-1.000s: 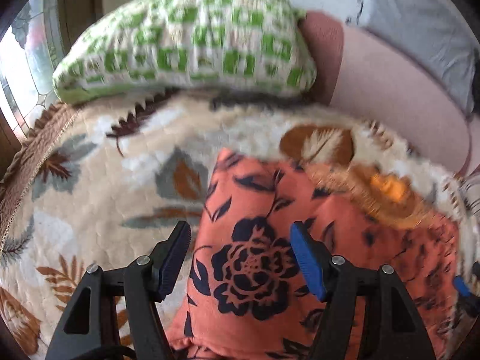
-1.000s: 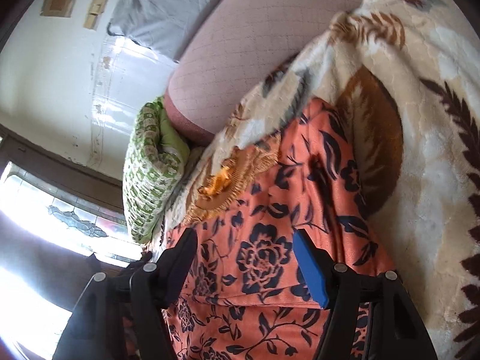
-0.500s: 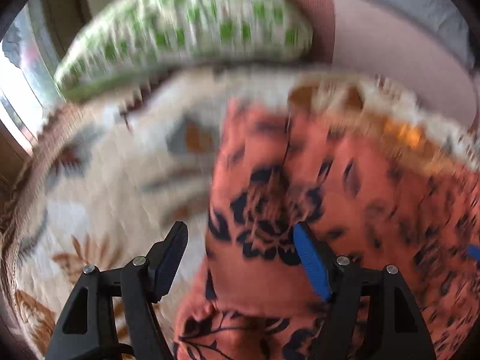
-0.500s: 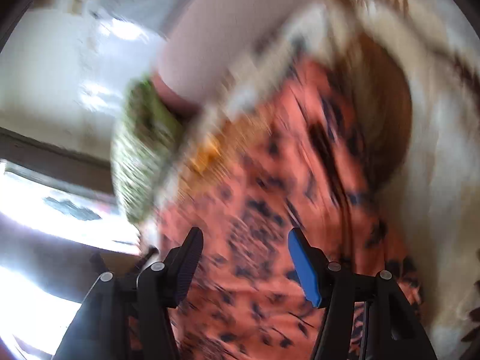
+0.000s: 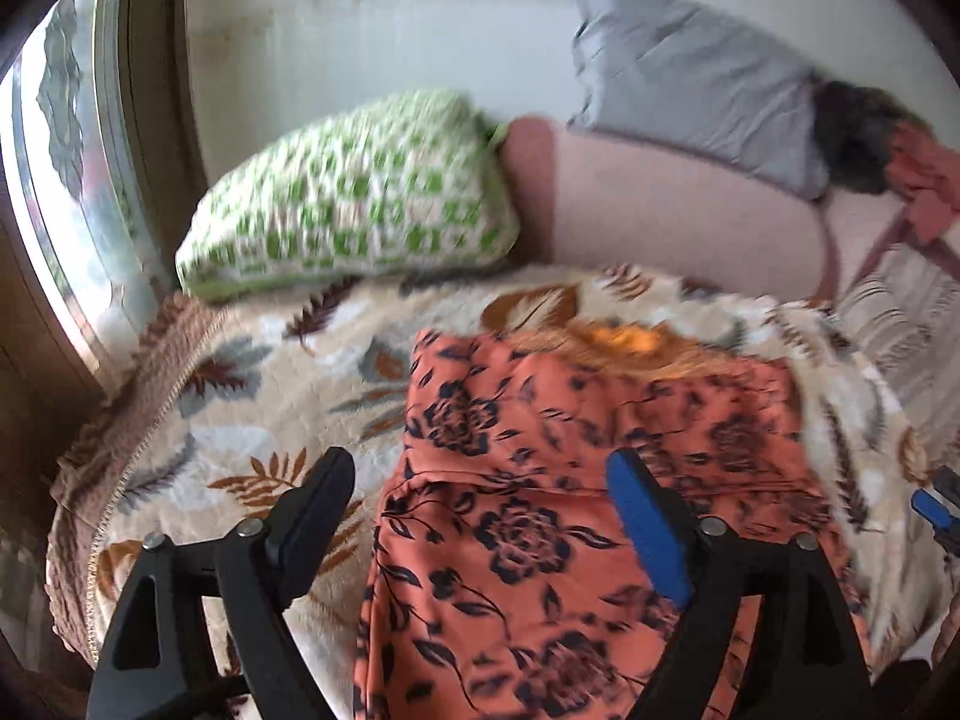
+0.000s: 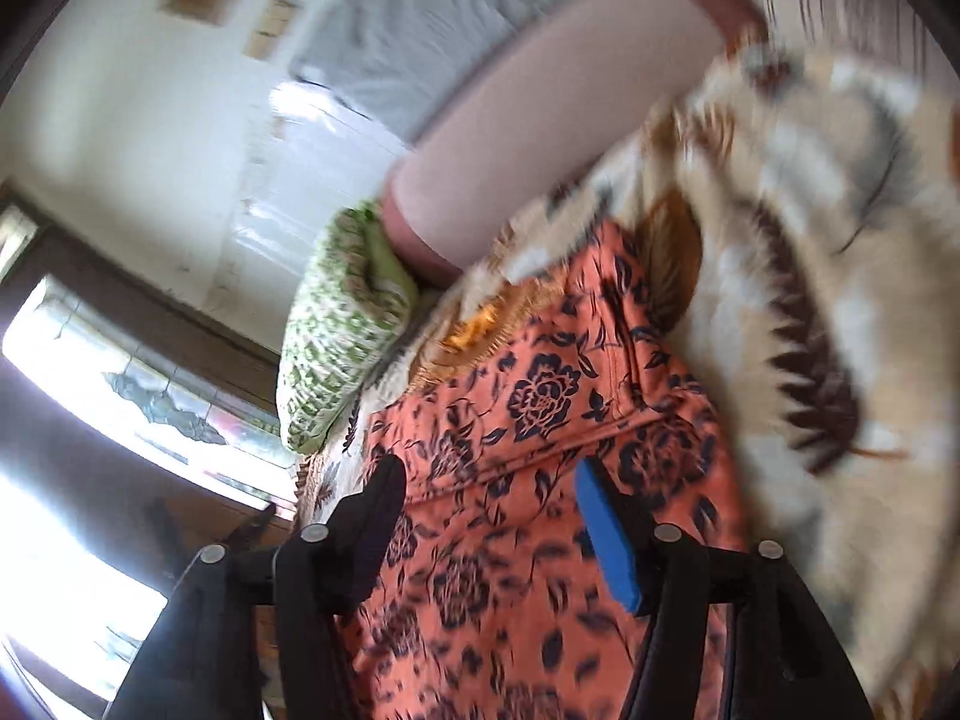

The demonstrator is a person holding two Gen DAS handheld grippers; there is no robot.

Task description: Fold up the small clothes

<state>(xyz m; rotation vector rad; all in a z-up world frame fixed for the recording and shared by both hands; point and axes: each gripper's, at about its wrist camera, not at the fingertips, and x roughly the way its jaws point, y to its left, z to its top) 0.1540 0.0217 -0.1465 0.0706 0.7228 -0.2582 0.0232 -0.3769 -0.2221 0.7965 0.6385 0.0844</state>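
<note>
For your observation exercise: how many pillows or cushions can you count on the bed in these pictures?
2. A green-and-white checked pillow lies at the head of the leaf-print blanket, beside the window; a grey pillow leans against the wall further right. Others may be hidden.

Garment [image 5: 540, 480] lies flat on the blanket [image 5: 240, 420], lower half folded up over itself, fold edge running across the middle. Blanket covers the bed. Pillow [image 5: 354, 198] sits on the blanket's far edge, behind and left of the garment, next to the window [image 5: 66, 180] on the left. Cushion [image 5: 672, 204] directly right of the pillow, touching it. Grey cloth [image 5: 690, 78] lies on top of the cushion, against the wall [image 5: 360, 18]. Left tongs [image 5: 474, 516] above the garment's near left part; right tongs [image 6: 486, 516] above its near right part, both apart from it.
</note>
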